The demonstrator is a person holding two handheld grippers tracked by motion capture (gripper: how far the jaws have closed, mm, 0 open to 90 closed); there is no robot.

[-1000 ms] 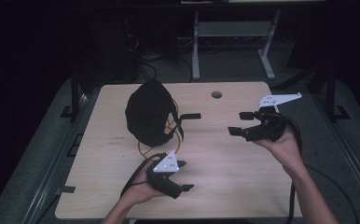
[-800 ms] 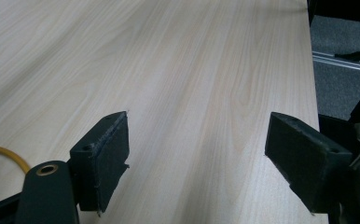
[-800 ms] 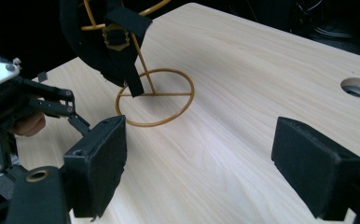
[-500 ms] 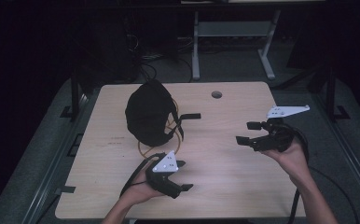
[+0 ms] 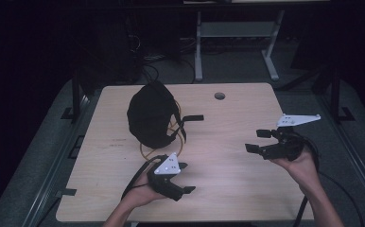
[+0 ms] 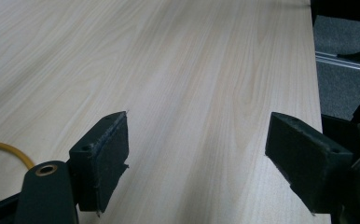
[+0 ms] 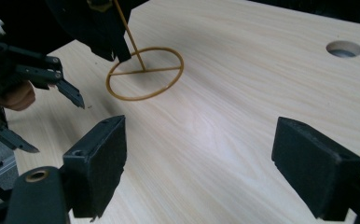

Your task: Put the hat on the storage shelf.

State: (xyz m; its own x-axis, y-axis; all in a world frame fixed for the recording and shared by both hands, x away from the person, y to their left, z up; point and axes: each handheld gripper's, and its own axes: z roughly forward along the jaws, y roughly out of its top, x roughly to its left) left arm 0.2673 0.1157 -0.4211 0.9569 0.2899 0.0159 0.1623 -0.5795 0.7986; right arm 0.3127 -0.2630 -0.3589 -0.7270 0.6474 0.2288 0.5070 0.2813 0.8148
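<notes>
Hovering over the table [image 5: 228, 189], both claws are standing with jaws spread wide and nothing between them. The left claw [image 5: 186, 178] is sitting low, and the black bag [image 5: 150, 116] is lying just beyond it, its yellow ring [image 5: 158, 152] resting flat on the wood right ahead of the jaws. The right claw [image 5: 260, 141] is hanging well off to the bag's far side, its jaws pointing back toward the ring [image 7: 144, 73], which is lying ahead and a little to their left, with a thin yellow stem running up into the bag [image 7: 92, 21].

The bag is looking soft and limp, likely light, so it is probably sagging and folding wherever it is pinched. The ring seems thin, stiffer, perhaps springy; lying flat, it is offering little to bite. A fold of cloth near the top, or the black strap [image 5: 190, 117] sticking out beside it, is looking like the surer hold
</notes>
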